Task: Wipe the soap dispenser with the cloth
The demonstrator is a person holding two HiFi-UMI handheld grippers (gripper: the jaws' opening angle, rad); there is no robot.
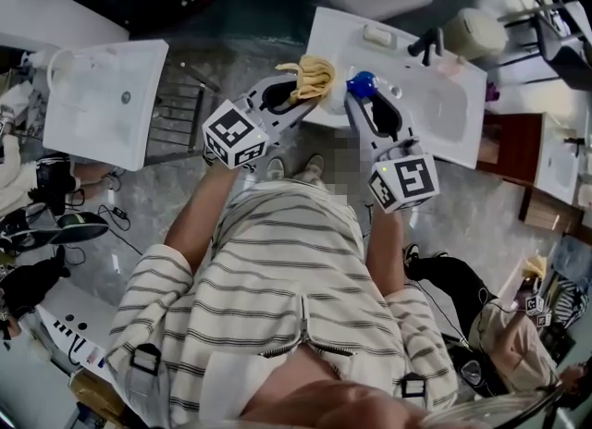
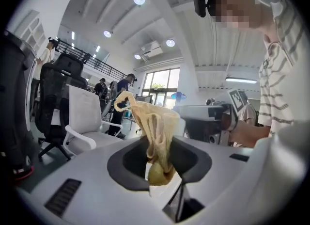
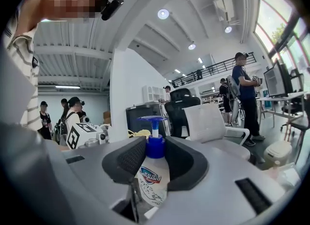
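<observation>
The yellow cloth (image 2: 156, 124) is pinched, bunched upward, in the left gripper (image 1: 294, 96). The soap dispenser (image 3: 153, 171) is clamped between the right gripper's (image 1: 368, 108) jaws, just beside the cloth, over the near edge of a white washbasin (image 1: 442, 104). A black faucet (image 1: 425, 45) is seen beyond.

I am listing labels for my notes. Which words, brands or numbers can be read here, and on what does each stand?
"Safeguard", probably, as it is blurred: logo on the soap dispenser in the right hand-held gripper.
Small print under that logo: too blurred to read.
Marker cubes: black-and-white patterns only, no letters.
Nothing else is readable.
</observation>
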